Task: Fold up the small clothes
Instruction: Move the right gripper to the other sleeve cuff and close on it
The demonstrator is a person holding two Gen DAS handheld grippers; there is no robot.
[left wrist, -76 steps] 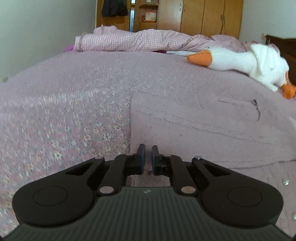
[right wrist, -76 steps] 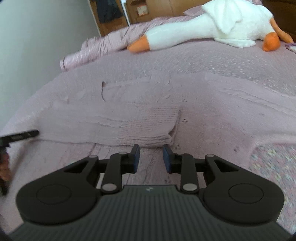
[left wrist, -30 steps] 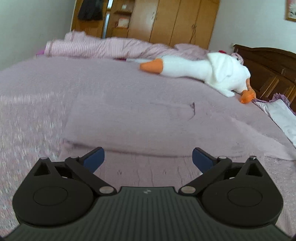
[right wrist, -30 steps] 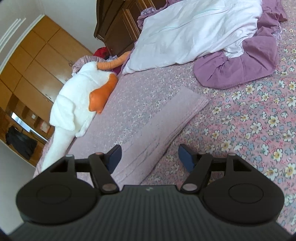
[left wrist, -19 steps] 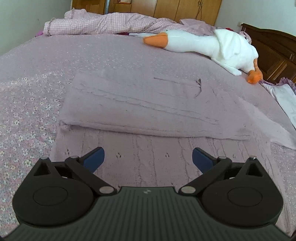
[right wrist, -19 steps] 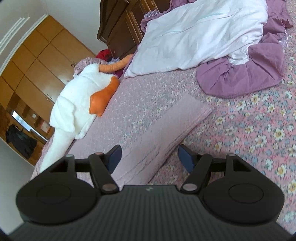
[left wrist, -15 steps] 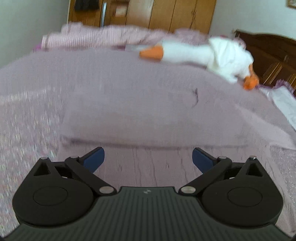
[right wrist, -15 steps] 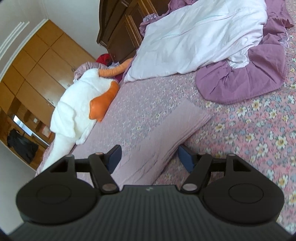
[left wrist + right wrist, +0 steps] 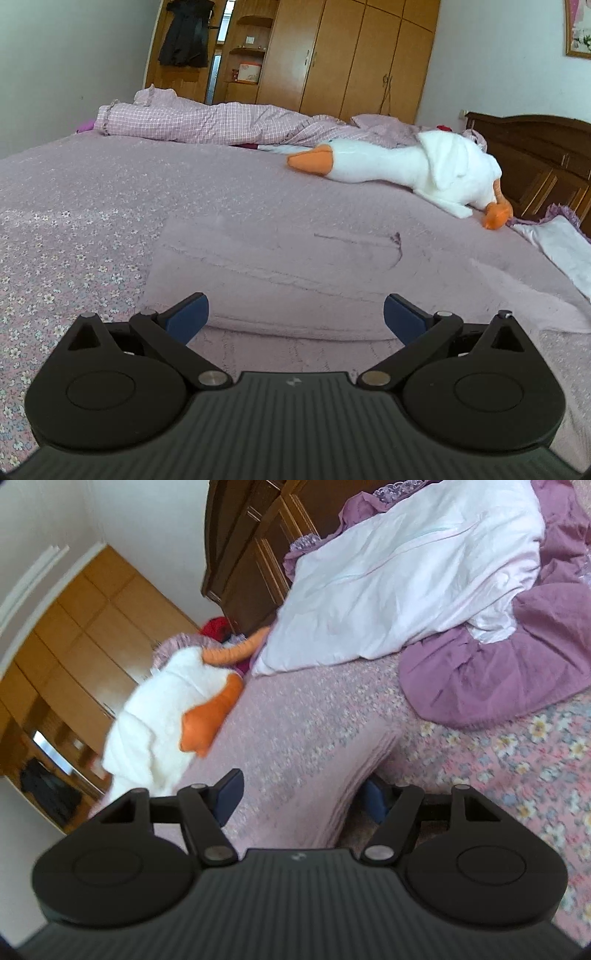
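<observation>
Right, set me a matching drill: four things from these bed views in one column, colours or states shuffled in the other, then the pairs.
Things:
1. folded pink knitted sweater
2. white plush goose toy
3. crumpled purple cloth
4. left hand-held gripper

Descriptions:
A. bunched up under a white quilt
B. orange beak, lying on its side
C. jaws spread wide, gripping nothing
D. lying flat with one layer doubled over

Pairs: 1-D, 2-B, 3-A, 4-C
</observation>
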